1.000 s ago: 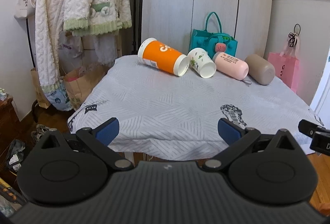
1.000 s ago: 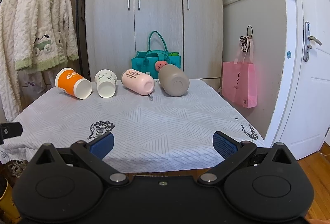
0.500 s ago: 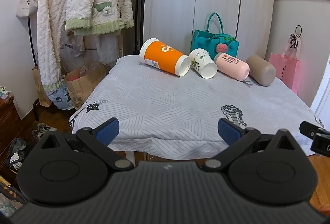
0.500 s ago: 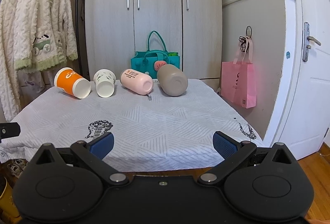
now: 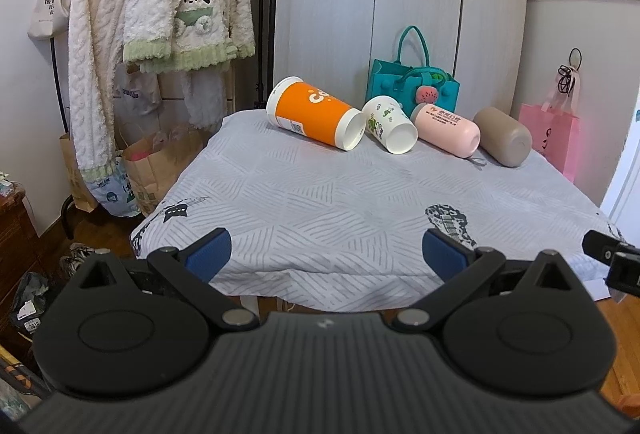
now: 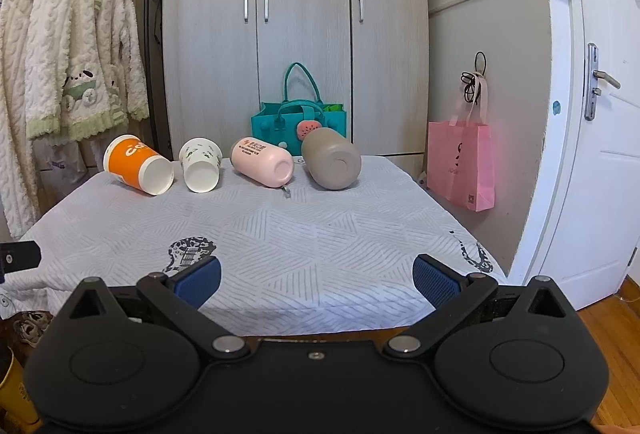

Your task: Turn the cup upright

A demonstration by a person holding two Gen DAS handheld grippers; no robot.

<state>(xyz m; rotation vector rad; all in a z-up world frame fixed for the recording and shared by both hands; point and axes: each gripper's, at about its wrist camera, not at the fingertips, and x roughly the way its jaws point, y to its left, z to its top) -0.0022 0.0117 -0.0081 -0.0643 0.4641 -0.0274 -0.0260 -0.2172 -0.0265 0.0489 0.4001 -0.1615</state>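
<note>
both grippers, left gripper (image 5: 325, 249) and right gripper (image 6: 316, 275), wide and empty; four cups (image 6: 138, 165) on their sides on one table (image 6: 320, 234)

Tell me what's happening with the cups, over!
Left gripper and right gripper: jaws open, empty, at table's near edge. Orange cup, white cup, pink cup, brown cup all lying sideways. Nothing blocking.

Left gripper (image 5: 325, 252): black ribbed body, two round discs, silver pivot screws, blue pads (image 5: 208, 255). Right gripper (image 6: 316, 276): same, smooth body, centre screw at 6 o'clock.
</note>
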